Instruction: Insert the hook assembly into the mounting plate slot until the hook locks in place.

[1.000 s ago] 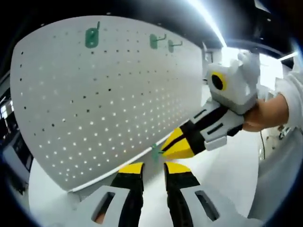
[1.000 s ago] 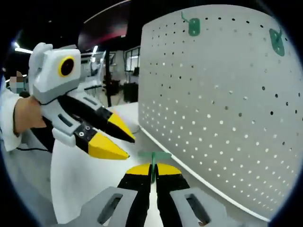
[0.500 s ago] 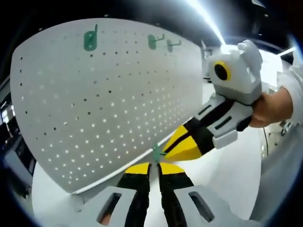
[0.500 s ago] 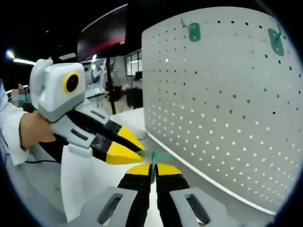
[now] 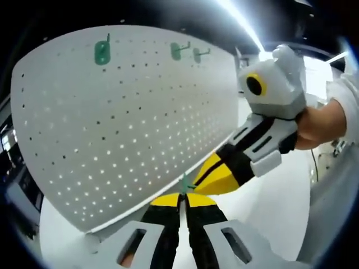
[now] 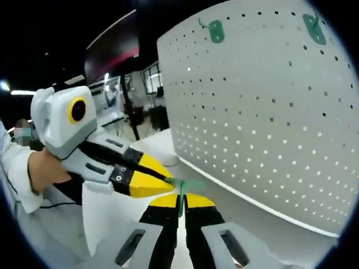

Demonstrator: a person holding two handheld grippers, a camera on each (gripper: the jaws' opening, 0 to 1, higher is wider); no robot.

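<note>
Left gripper view: three hooks | right gripper view: two

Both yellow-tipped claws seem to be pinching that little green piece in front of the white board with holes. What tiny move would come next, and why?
Probably carry the green hook up toward the pegboard. Both the right gripper and the left gripper look closed on it, it hangs short of the board, and three hooks already sit near the top.
</note>
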